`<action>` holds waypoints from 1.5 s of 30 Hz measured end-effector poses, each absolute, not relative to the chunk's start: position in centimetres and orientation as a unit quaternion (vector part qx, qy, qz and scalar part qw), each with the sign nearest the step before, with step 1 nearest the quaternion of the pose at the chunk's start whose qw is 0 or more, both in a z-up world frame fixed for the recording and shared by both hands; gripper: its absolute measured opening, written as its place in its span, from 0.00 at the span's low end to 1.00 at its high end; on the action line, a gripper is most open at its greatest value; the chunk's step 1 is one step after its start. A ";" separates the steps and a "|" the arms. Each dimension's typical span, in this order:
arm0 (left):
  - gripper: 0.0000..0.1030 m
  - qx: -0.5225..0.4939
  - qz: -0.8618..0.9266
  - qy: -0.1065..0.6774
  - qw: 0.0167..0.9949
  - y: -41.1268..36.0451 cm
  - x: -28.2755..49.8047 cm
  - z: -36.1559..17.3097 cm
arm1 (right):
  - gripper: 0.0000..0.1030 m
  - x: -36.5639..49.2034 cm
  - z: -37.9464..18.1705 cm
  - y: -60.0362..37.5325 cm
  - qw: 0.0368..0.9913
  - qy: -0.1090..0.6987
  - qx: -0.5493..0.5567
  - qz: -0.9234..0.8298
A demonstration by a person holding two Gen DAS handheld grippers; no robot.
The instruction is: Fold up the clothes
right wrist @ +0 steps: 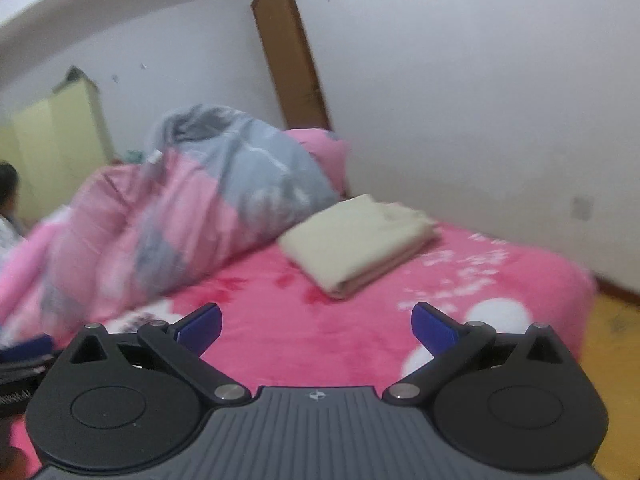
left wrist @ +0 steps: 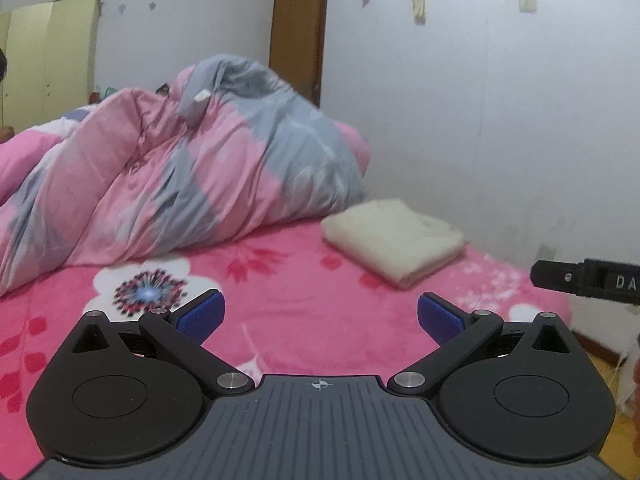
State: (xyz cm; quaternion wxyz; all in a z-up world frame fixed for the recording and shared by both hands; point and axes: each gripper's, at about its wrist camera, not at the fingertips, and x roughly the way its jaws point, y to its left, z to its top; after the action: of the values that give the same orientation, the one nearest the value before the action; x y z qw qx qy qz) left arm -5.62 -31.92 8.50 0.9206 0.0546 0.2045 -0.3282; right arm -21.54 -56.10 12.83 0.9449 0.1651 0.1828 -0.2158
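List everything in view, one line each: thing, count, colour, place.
folded garment: one, cream, on the bedspread near the wall
bedspread: one, pink with flowers, covering the bed
duvet: one, pink and grey, heaped at the far left of the bed
door: one, brown, in the far wall
wardrobe: one, pale yellow, far left
floor: yellow, right of the bed
person: one, partly seen at the left edge
left gripper: black with blue fingers, open, empty
right gripper: same, open, empty
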 end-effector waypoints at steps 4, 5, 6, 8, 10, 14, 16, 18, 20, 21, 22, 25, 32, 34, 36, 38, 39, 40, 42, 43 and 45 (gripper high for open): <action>1.00 0.077 -0.313 0.209 0.923 -32.6 -5.5 7.8 | 1.00 -21.3 12.4 -53.3 0.947 0.188 0.110 -0.237; 1.00 0.077 -0.312 0.211 0.923 -32.6 -5.5 7.8 | 1.00 -21.2 12.3 -52.7 0.948 0.187 0.097 -0.239; 1.00 0.075 -0.310 0.213 0.923 -32.6 -5.4 7.7 | 1.00 -21.0 12.3 -52.1 0.947 0.188 0.086 -0.245; 1.00 0.069 -0.306 0.216 0.925 -32.6 -5.5 7.6 | 1.00 -20.6 12.1 -51.3 0.943 0.191 0.069 -0.262; 1.00 0.069 -0.304 0.217 0.925 -32.5 -5.5 7.6 | 1.00 -20.2 11.9 -50.7 0.940 0.196 0.059 -0.273; 1.00 0.068 -0.300 0.221 0.926 -32.4 -5.5 7.6 | 1.00 -19.9 11.4 -50.1 0.938 0.206 0.059 -0.272; 1.00 0.063 -0.300 0.224 0.925 -32.3 -5.3 7.6 | 1.00 -19.7 11.2 -49.8 0.937 0.209 0.052 -0.275; 1.00 0.059 -0.299 0.227 0.925 -32.2 -5.2 7.5 | 1.00 -19.5 11.1 -49.7 0.937 0.209 0.047 -0.276; 1.00 0.057 -0.297 0.230 0.925 -32.2 -5.1 7.5 | 1.00 -19.4 11.1 -49.6 0.937 0.209 0.048 -0.275; 1.00 0.055 -0.296 0.231 0.925 -32.2 -5.0 7.5 | 1.00 -19.4 11.1 -49.6 0.937 0.210 0.049 -0.276; 1.00 0.054 -0.297 0.233 0.924 -32.2 -4.9 7.5 | 1.00 -19.3 11.1 -49.6 0.936 0.210 0.049 -0.277; 1.00 0.052 -0.296 0.235 0.924 -32.1 -4.8 7.4 | 1.00 -19.1 11.0 -49.7 0.935 0.211 0.053 -0.279; 1.00 0.048 -0.293 0.239 0.925 -31.9 -4.5 7.1 | 1.00 -19.0 10.5 -49.6 0.935 0.217 0.058 -0.276; 1.00 0.048 -0.292 0.240 0.925 -31.8 -4.4 7.1 | 1.00 -19.0 10.4 -49.5 0.934 0.219 0.059 -0.275; 1.00 0.048 -0.291 0.239 0.925 -31.7 -4.5 7.0 | 1.00 -19.0 10.3 -49.5 0.934 0.219 0.060 -0.275; 1.00 0.046 -0.292 0.239 0.925 -31.7 -4.5 7.0 | 1.00 -19.0 10.3 -49.4 0.934 0.219 0.061 -0.276; 1.00 0.046 -0.292 0.239 0.925 -31.7 -4.5 7.0 | 1.00 -19.0 10.3 -49.4 0.934 0.219 0.062 -0.276; 1.00 0.045 -0.292 0.238 0.925 -31.7 -4.5 7.0 | 1.00 -19.0 10.3 -49.4 0.934 0.219 0.062 -0.277; 1.00 0.044 -0.292 0.237 0.925 -31.7 -4.5 7.0 | 1.00 -19.1 10.3 -49.4 0.933 0.219 0.063 -0.278; 1.00 0.045 -0.293 0.236 0.925 -31.7 -4.6 7.0 | 1.00 -19.1 10.3 -49.4 0.933 0.219 0.064 -0.278; 1.00 0.046 -0.294 0.235 0.925 -31.8 -4.7 6.9 | 1.00 -19.1 10.3 -49.5 0.932 0.220 0.064 -0.280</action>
State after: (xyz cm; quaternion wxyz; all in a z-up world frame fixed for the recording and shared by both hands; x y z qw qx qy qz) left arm -4.66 -31.76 6.93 0.9253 0.0459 0.2351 -0.2939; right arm -19.09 -49.52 10.27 0.9324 0.0642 0.2195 -0.2799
